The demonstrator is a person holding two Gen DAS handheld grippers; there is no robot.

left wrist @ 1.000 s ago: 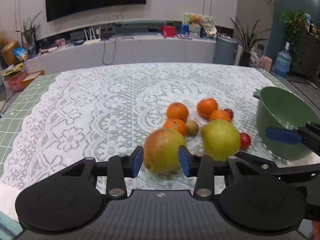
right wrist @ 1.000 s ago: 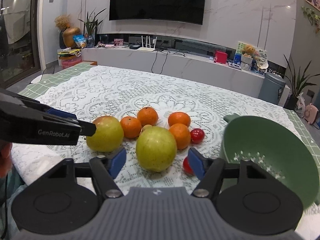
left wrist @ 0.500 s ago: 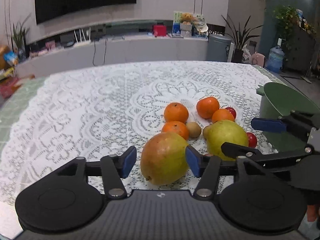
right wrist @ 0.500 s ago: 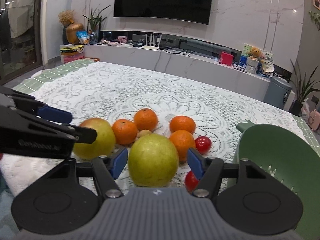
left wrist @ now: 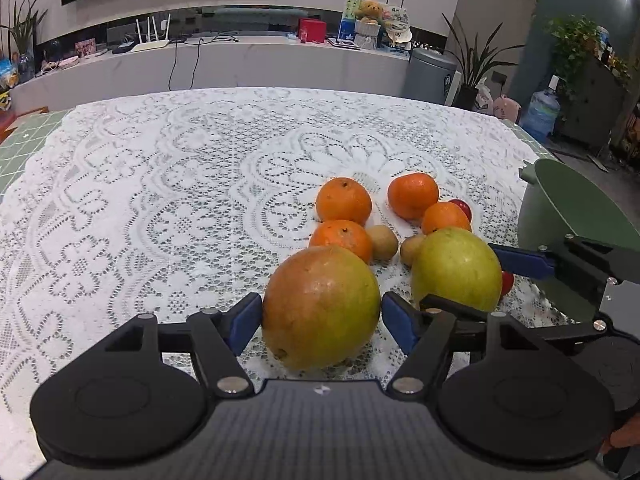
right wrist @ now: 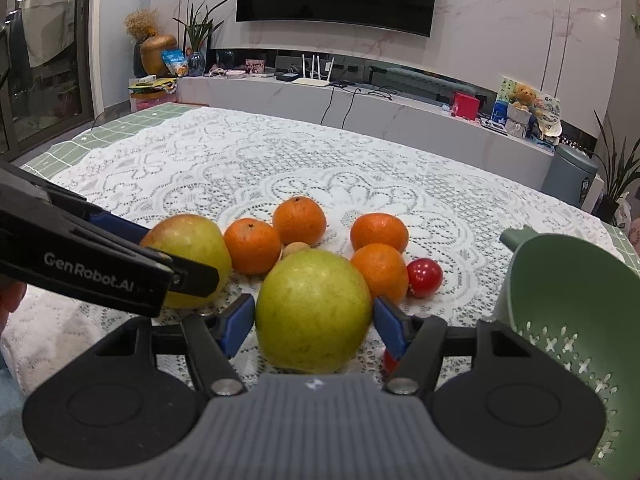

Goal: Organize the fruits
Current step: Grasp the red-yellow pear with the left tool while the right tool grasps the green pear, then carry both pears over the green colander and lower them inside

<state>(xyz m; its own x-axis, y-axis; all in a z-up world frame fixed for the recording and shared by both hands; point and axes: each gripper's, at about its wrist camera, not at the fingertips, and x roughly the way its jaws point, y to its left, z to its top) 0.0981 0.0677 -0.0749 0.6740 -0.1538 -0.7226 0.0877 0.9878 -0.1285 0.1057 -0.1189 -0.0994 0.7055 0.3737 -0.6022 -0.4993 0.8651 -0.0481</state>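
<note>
No fruit is in the green bowl [right wrist: 568, 320] at 3 o'clock yet. The left gripper [left wrist: 322, 316] hugs the reddish pear [left wrist: 320, 306]; the right gripper [right wrist: 314, 320] hugs the green pear [right wrist: 312, 312]. Oranges [right wrist: 300, 220] wait at 12 o'clock.

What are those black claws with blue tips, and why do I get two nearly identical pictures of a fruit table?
Each picture comes from a camera mounted on a hand-held two-finger gripper; a person holds one in each hand. The left gripper straddles a large reddish-green mango-like fruit, its blue pads at the fruit's sides. The right gripper likewise brackets a large yellow-green round fruit. Neither looks lifted yet. On the white lace tablecloth lie four small orange tangerines, little brown fruits, and red cherry tomatoes. A green plastic colander stands to the right.
</note>
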